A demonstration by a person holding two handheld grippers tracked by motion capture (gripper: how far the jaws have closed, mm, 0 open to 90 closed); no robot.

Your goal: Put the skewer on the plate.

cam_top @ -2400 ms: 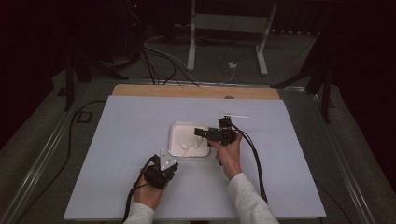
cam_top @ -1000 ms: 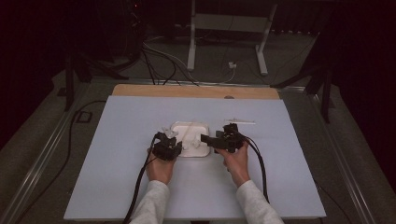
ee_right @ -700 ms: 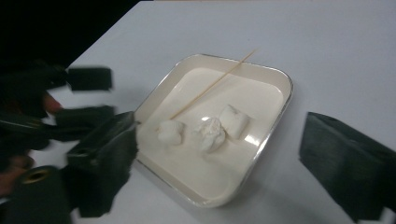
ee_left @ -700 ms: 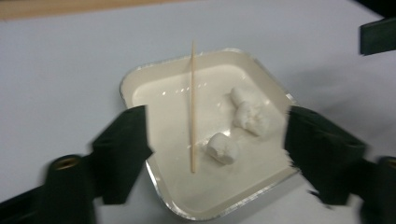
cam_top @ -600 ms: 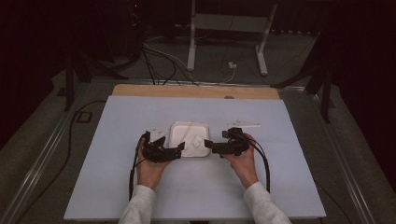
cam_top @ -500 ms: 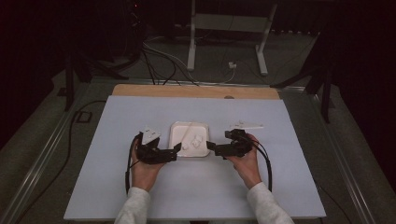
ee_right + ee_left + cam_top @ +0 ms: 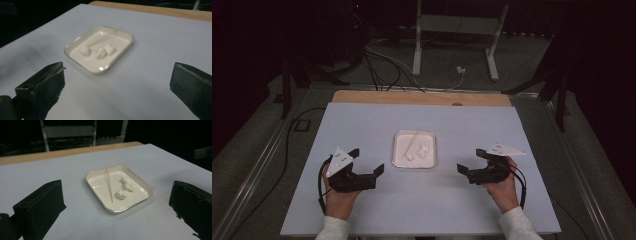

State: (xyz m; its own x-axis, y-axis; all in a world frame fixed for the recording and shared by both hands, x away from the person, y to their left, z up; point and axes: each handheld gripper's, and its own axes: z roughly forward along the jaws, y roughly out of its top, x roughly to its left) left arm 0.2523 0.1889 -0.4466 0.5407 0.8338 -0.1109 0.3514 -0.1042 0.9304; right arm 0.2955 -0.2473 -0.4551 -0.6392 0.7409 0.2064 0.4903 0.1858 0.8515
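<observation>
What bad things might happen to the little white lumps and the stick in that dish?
1. The thin stick leans on the rim of the dish, so a bump might flick it out.
2. The white lumps are small and look soft, so the wide-open left gripper or right gripper might squash them or miss.
3. The shallow dish could slide on the smooth table if pushed.

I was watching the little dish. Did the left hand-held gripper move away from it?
Yes. The left hand-held gripper moved left, away from the small white rectangular dish, which stayed put.
</observation>
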